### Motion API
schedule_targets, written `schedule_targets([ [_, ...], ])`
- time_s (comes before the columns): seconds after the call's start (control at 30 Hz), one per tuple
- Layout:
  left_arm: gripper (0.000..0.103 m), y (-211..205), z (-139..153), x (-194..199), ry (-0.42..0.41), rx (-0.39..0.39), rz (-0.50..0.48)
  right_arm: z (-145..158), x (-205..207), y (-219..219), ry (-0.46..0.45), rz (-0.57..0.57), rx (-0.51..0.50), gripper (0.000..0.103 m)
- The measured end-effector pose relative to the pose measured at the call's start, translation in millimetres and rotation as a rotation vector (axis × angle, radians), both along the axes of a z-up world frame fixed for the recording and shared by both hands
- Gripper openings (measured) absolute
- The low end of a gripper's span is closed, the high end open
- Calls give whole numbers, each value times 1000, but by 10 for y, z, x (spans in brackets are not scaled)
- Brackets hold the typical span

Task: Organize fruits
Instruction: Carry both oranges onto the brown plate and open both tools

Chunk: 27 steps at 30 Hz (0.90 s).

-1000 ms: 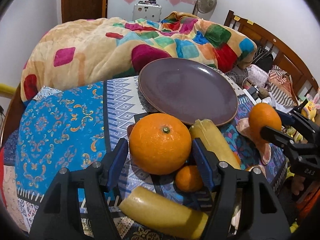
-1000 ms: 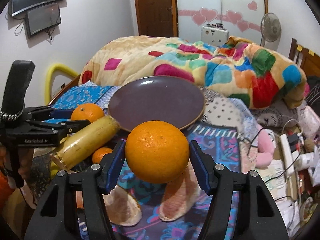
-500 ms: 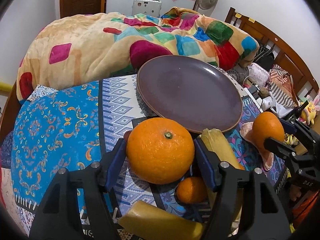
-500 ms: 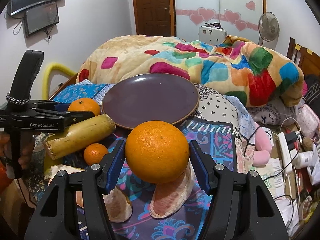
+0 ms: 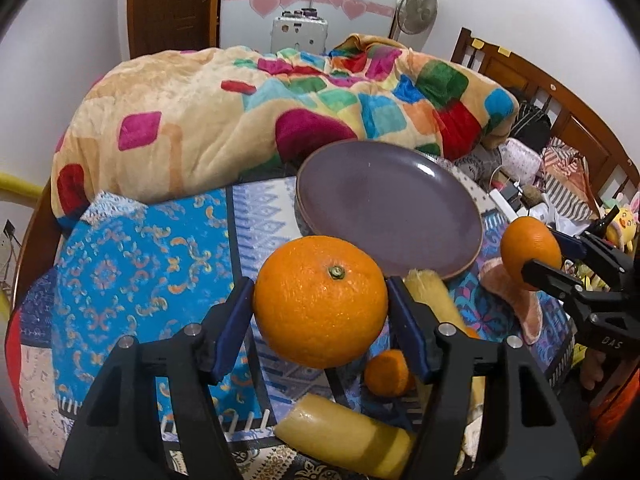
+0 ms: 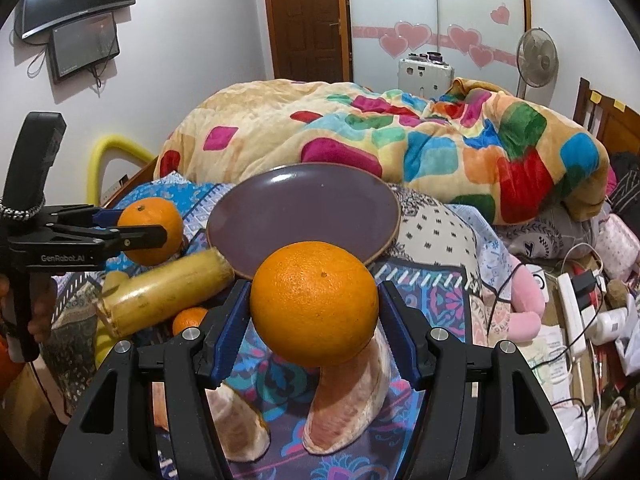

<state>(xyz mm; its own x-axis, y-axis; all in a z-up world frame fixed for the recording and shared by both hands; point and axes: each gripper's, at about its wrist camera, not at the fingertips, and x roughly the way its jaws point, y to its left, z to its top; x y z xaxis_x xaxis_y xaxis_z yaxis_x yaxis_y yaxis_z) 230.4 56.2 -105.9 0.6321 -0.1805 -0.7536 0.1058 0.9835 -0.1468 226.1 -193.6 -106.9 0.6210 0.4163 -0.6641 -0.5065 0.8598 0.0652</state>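
My left gripper (image 5: 320, 308) is shut on a large orange (image 5: 320, 300) and holds it above the patterned cloth, just in front of the empty purple plate (image 5: 384, 204). My right gripper (image 6: 314, 312) is shut on a second large orange (image 6: 314, 304), held above two pomelo segments (image 6: 352, 400) in front of the plate (image 6: 304, 208). Each gripper shows in the other's view, the right one (image 5: 560, 264) and the left one (image 6: 140, 232). Two yellow banana pieces (image 5: 344, 440) (image 6: 168, 292) and a small mandarin (image 5: 386, 372) lie on the cloth.
A colourful blanket (image 5: 248, 112) is heaped behind the plate. A wooden bed frame (image 5: 560, 112), soft toys, cables and a power strip (image 6: 576, 304) crowd the right side. A yellow tube (image 6: 108, 160) stands at the left wall.
Both grippers have risen with their oranges and moved a little toward the plate. The fruit on the cloth now lies lower in both views.
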Motion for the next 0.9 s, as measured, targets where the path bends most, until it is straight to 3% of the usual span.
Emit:
schedule_targets([
  [0.57,66,-182,404,348,-103,-1,2,328,443,102,-102,-64,13,60],
  [0.9,66,-278,379,714,-90,16,25,274,762,210,-108,-73,-41,60],
])
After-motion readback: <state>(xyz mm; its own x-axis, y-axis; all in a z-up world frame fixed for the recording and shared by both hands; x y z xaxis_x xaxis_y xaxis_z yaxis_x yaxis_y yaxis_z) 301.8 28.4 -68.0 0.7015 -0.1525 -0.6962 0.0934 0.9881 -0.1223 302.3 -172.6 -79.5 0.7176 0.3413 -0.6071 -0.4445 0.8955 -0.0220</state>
